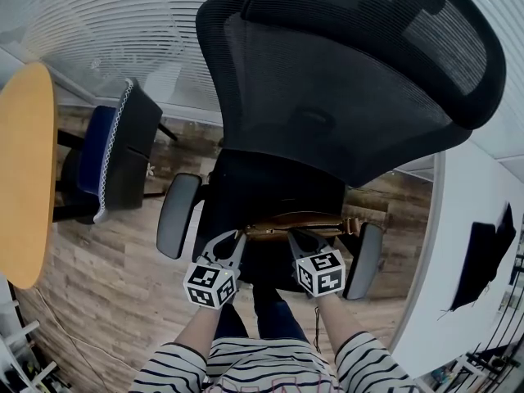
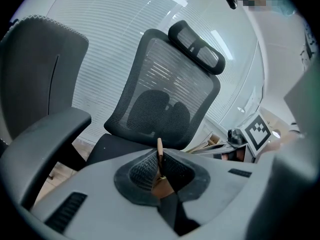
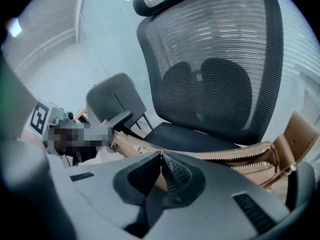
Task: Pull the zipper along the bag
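Striped sleeves (image 1: 246, 367) are seen nearest the head camera, with 2 forearms leading up to the 2 grippers. Beyond both grippers stands a black office chair (image 1: 344, 97) with a mesh back, the largest thing in the scene. Well to the left of the left gripper (image 1: 239, 240), a yellow round table (image 1: 24, 170) and a second dark chair (image 1: 123, 154) are seen. To the right of the right gripper (image 1: 296, 237), a white desk (image 1: 458, 260) is seen.

A tan bag (image 1: 299, 223) is laid across the office chair's seat, directly ahead of both grippers and touching their tips. Each gripper bears a cube printed with black-and-white square patterns, the left cube (image 1: 211, 285) and the right cube (image 1: 319, 273).

The left gripper's jaws are pinched on a thin tan pull tab (image 2: 159, 149), which stands upright between the pads with a small gold ring at its foot. The right gripper's jaws are pressed together on a tan edge of the bag. From them the bag runs away to the right, where 2 rows of zipper teeth (image 3: 250, 159) are seen parted.

The pull tab can be made out only in the left gripper view. The parted teeth are shown only in the right gripper view. The table and desk are shown only in the head view.
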Action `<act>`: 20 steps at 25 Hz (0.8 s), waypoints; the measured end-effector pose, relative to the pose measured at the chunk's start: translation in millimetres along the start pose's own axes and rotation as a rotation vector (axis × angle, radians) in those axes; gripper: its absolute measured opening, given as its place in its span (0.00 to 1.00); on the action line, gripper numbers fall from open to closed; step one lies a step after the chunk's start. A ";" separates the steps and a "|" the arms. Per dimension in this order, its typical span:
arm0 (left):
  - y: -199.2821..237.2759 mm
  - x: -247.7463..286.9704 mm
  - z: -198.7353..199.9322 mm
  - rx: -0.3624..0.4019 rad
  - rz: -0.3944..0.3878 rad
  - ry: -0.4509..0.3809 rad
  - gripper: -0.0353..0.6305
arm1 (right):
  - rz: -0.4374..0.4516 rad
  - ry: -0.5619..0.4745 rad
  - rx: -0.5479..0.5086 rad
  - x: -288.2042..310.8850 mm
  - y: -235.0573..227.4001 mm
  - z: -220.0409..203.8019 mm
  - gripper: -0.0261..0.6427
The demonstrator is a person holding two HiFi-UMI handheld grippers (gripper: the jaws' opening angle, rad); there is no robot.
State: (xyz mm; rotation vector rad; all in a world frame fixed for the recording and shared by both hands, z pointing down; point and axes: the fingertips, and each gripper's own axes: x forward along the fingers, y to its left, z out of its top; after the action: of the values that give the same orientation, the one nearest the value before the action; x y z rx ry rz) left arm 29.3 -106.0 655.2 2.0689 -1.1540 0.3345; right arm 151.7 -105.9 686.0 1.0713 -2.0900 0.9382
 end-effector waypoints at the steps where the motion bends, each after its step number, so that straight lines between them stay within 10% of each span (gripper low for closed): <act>1: 0.1 -0.1 -0.1 0.002 0.000 0.000 0.12 | -0.008 0.001 0.001 -1.2 -2.6 -0.8 0.09; 20: 0.9 0.9 1.7 0.014 0.006 0.004 0.12 | -0.157 0.015 -0.017 -38.1 -59.3 -8.7 0.09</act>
State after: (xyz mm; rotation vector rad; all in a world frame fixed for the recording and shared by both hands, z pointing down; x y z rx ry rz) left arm 28.9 -108.1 654.8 2.0769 -1.1584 0.3505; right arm 222.5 -107.9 680.6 1.1968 -1.9660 0.8479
